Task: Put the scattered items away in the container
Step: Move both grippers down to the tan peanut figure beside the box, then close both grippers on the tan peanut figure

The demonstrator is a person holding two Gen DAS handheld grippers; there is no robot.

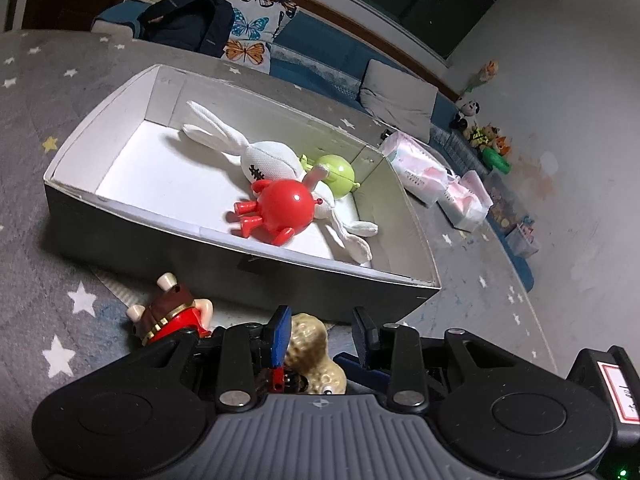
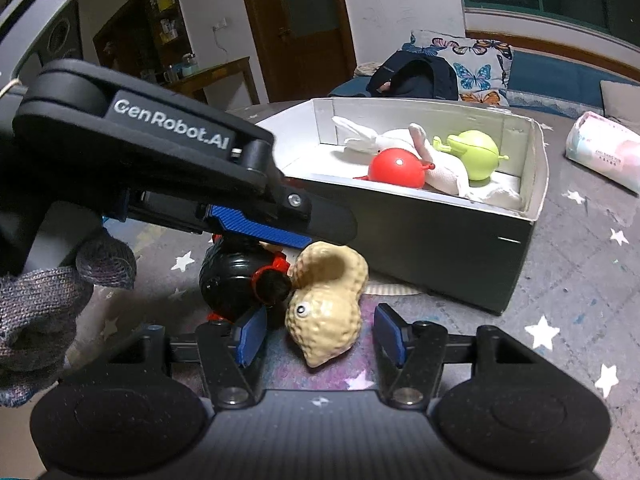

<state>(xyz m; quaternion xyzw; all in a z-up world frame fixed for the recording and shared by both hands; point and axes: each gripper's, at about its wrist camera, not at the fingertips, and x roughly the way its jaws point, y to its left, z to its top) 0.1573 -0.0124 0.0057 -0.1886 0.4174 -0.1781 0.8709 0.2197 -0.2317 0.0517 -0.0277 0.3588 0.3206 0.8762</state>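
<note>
Now your right gripper [image 2: 318, 338] sits low over star-print rug [image 2: 560, 280], fingers [image 2: 250, 334] spread either side of peanut toy [image 2: 326, 312], pads not touching it. Your left gripper [image 1: 320, 330] reaches in above black-and-red toy [image 2: 236, 280], fingers [image 1: 280, 334] spread, peanut toy [image 1: 316, 354] between them; contact unclear. Both toys lie on rug just beside box [image 2: 440, 224]. Box [image 1: 132, 216] already holds white plush rabbit [image 1: 260, 156], red ball figure [image 1: 280, 206], green ball figure [image 1: 338, 174]. Small brown-and-red figure [image 1: 172, 314] lies on rug near box wall.

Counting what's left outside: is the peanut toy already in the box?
No, the peanut toy lies on the rug in front of the box.
</note>
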